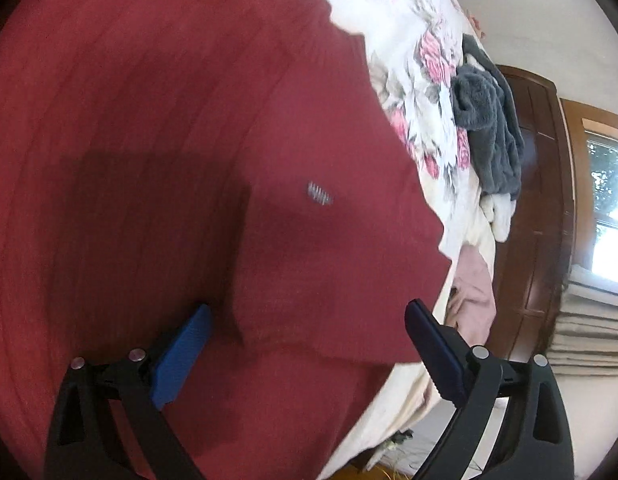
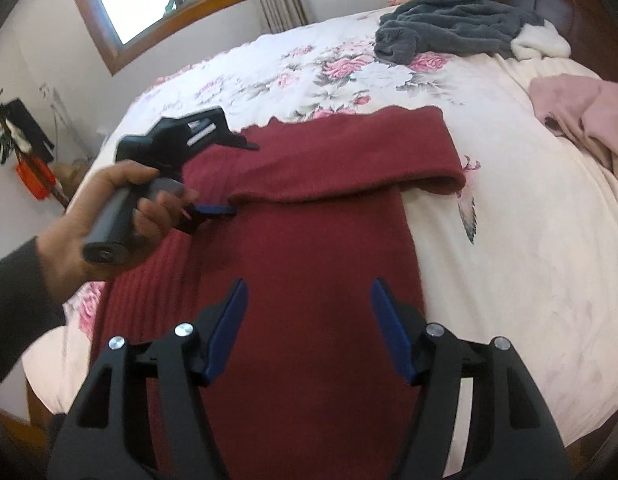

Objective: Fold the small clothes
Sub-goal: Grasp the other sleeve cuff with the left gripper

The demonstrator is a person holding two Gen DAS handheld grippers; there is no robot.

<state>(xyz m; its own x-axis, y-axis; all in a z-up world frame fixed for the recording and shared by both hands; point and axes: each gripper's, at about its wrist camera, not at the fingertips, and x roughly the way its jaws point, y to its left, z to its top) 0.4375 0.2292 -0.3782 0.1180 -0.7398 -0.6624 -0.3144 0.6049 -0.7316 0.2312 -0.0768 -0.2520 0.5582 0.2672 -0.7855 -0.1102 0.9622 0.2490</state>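
Both tongs gape wide, the left tongs (image 1: 309,320) and right tongs (image 2: 309,296) poised above a partly folded red sweater (image 2: 309,240) on a floral bed (image 2: 509,220).

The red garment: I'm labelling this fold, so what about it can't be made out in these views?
- Left wrist view: red garment is motion-blurred; the small grey mark is unreadable.
- Right wrist view: its near end is hidden behind the right hand-held gripper.
- Right wrist view: its left part is covered by the hand holding the left hand-held gripper.
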